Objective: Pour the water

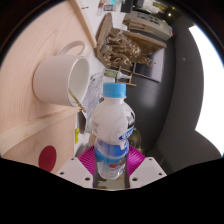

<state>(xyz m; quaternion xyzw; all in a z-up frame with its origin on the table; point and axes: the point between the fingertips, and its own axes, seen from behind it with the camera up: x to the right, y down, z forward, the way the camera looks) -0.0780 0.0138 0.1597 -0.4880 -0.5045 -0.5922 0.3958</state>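
A clear plastic water bottle [111, 125] with a light blue cap and blue label stands between my fingers, and my gripper [111, 158] is shut on it, both magenta pads [90, 158] pressing its lower body. The whole view is rolled, so the bottle is held tilted relative to the room. A white mug [62, 79] with a handle rests on the pale wooden tabletop [35, 50] just beyond the bottle's cap, its open mouth facing the cap. The bottle's base is hidden behind my fingers.
A red round mark [47, 156] lies on the wooden surface near the left finger. Beyond the table's edge are a dark floor [165, 100], a wicker-like pile [122, 48] and cardboard boxes [150, 25] farther off.
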